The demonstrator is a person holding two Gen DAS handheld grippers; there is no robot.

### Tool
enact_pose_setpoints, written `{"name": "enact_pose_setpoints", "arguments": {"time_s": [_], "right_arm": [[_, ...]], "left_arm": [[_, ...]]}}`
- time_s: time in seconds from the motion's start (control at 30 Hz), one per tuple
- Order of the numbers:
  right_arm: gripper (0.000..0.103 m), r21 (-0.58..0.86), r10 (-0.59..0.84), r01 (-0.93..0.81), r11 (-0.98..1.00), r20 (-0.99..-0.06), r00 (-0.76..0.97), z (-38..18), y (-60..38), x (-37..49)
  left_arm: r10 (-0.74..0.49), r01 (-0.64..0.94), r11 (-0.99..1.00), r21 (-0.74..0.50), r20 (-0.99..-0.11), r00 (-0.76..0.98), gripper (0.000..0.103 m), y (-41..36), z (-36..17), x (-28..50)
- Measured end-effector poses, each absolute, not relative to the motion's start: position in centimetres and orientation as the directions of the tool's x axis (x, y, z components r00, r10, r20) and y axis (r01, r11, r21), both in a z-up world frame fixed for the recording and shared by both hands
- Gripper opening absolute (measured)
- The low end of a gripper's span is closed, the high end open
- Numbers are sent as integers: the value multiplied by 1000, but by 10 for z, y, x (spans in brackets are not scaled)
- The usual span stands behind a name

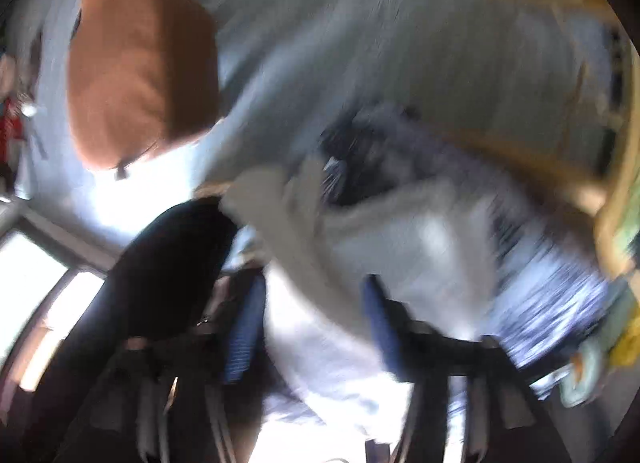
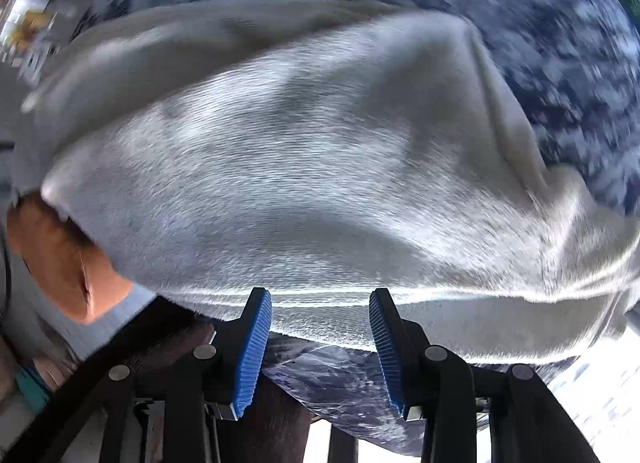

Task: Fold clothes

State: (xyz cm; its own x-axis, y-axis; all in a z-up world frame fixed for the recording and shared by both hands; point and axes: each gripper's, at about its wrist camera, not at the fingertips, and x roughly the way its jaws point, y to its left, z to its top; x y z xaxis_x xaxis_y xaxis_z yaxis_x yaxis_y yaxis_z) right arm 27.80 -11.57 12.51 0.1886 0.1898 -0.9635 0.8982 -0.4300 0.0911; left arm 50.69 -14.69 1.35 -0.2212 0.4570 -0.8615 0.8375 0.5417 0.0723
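Note:
A pale grey fleece garment (image 2: 304, 151) fills the right wrist view, spread in loose folds over a blue-and-white patterned sheet (image 2: 560, 63). Its hem runs across between the tips of my right gripper (image 2: 320, 339). The blue pads (image 2: 256, 343) stand apart and do not press on the cloth. In the blurred left wrist view the same garment (image 1: 360, 219) lies ahead of my left gripper (image 1: 314, 327). The left jaws stand apart, with only bright pale cloth (image 1: 316, 351) showing between them.
A brown folded bundle (image 1: 140, 63) lies on the pale bed cover (image 1: 360, 23) at upper left and shows again (image 2: 60, 259) at the left edge. A dark shape (image 1: 172, 271) sits beside the left finger. A yellow wooden frame (image 1: 616, 223) borders the right.

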Motion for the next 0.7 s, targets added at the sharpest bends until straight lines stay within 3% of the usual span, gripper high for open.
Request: {"name": "enact_pose_setpoints", "arguments": {"time_s": [0.2, 0.53, 0.7], "right_arm": [[42, 119, 160, 841, -528, -959, 236, 121, -101, 262], [42, 177, 126, 777, -605, -941, 312, 112, -80, 263], [42, 190, 127, 773, -605, -936, 329, 114, -81, 266]], "left_arm": [[554, 798, 565, 208, -813, -181, 68, -92, -15, 510], [311, 427, 899, 97, -829, -464, 67, -40, -61, 556], [270, 380, 922, 80, -836, -478, 67, -48, -69, 566]]}}
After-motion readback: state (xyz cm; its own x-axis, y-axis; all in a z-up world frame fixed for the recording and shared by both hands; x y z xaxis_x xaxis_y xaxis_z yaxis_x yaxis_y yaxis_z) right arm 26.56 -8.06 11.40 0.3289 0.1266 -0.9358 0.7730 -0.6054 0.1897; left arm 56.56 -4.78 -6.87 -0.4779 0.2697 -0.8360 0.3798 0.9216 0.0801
